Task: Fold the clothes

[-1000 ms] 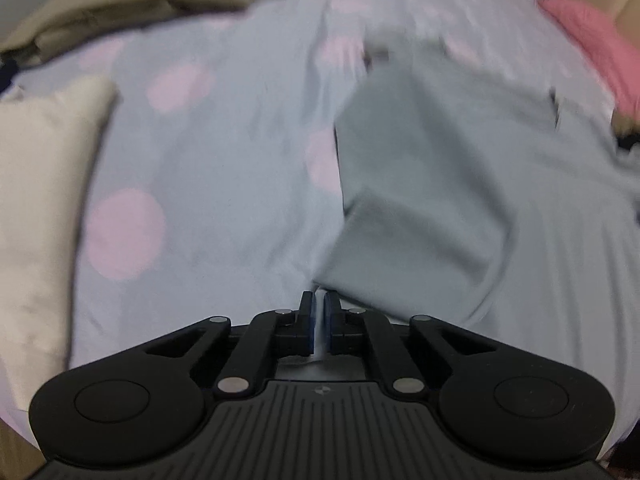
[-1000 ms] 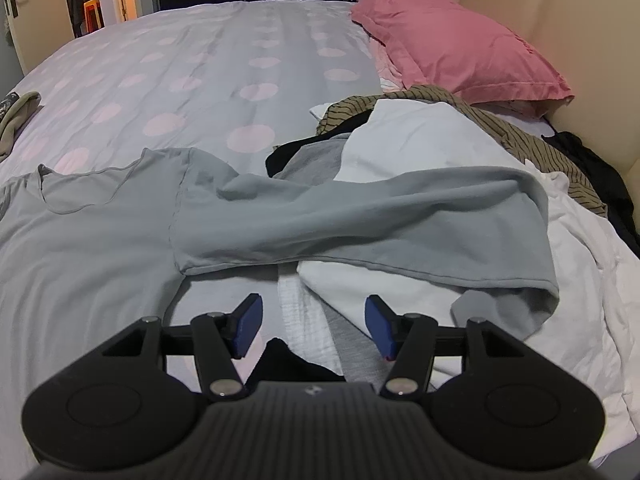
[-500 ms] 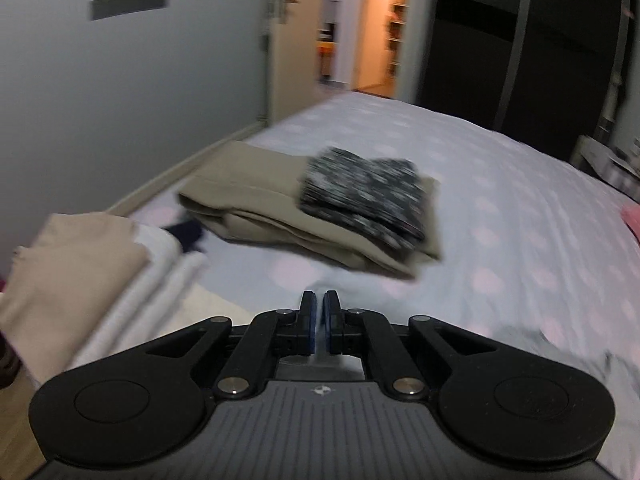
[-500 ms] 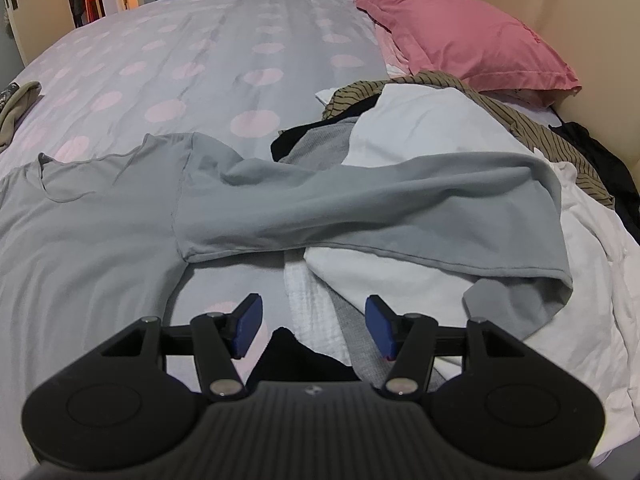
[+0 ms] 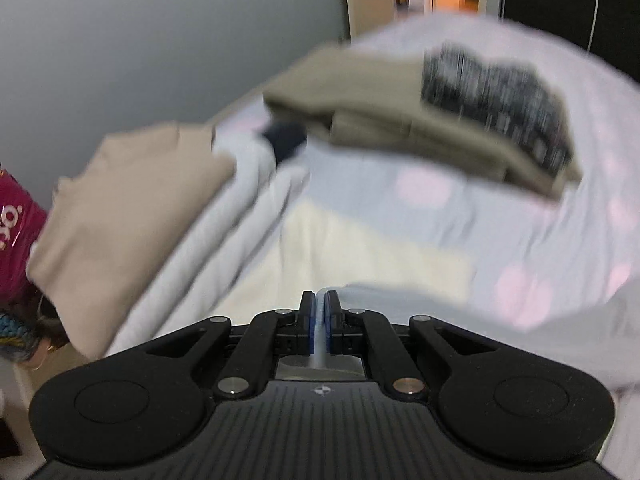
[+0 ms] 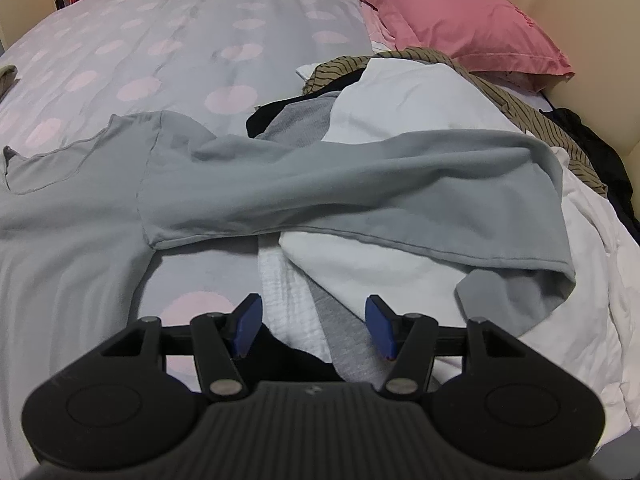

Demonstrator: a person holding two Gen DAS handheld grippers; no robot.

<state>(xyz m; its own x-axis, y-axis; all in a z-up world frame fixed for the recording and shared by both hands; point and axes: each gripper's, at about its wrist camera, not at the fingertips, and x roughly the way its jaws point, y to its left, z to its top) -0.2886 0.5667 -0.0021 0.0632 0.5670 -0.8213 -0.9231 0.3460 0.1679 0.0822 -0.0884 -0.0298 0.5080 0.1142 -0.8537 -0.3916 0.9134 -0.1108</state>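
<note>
Tongs, left (image 5: 320, 312): pads together, pinching a thin strip of pale fabric; view blurred. Ahead, folded stacks (image 5: 168, 216) lie near the bed (image 5: 520, 240) edge. Tongs, right (image 6: 314, 326): pads apart, empty, above the unsorted pile (image 6: 400, 264). Grey shirt (image 6: 80, 208) lies flat mid-bed, sleeve (image 6: 360, 184) draped across the pile; pink pillow (image 6: 448, 24) at the head corner.

left black two-finger gripper with blue pads (image 5: 320, 322), low in the frame's centre, jaws pressed nearly together on a thin pale strip. right black gripper with blue pads (image 6: 315, 326), bottom centre, jaws spread wide, holding nothing.
</note>
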